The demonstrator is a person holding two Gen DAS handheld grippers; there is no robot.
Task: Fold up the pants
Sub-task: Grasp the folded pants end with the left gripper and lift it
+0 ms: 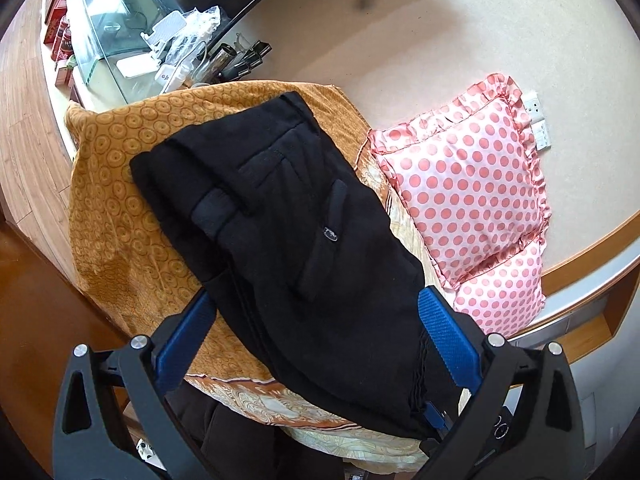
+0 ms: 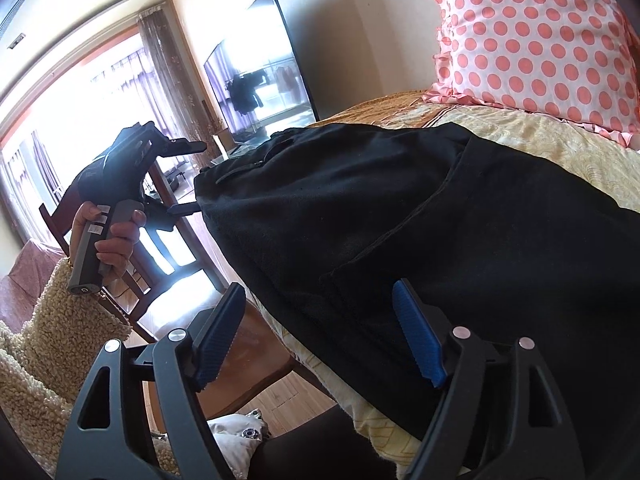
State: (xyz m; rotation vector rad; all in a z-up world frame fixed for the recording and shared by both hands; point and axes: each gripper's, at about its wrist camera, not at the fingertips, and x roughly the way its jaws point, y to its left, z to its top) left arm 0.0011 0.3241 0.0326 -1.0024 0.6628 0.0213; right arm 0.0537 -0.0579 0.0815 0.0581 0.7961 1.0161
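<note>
Across the near edge of the bed (image 1: 120, 216), over its orange circle-patterned cover, lie the black fabric pants (image 1: 288, 216), already doubled into a thick bundle with the waistband and a back pocket facing up toward the far end. A pink polka-dot frilled pillow (image 1: 464, 184) sits beside them, toward the wall side of the bed.

My left gripper (image 1: 320, 344) has its blue ribbed pads spread wide, one on each side of the lower part of the bundle; neither pad presses the cloth, so it holds nothing. From the right wrist view I see that same gripper at the far left end of the bundle, gripped by my hand (image 2: 108, 240). My right gripper (image 2: 320, 336) also stands wide open; its right pad lies against the dark fabric, its left pad hangs off the bed's edge, and nothing is clamped.

I judge the fold nearly done, with this step being release and tidying. To do it well, I should draw both tools back without snagging a pad on a seam or a hem, then press the top layer flat so the edges line up. The bundle overhangs the near edge, so a careless tug could slide it off.
</note>
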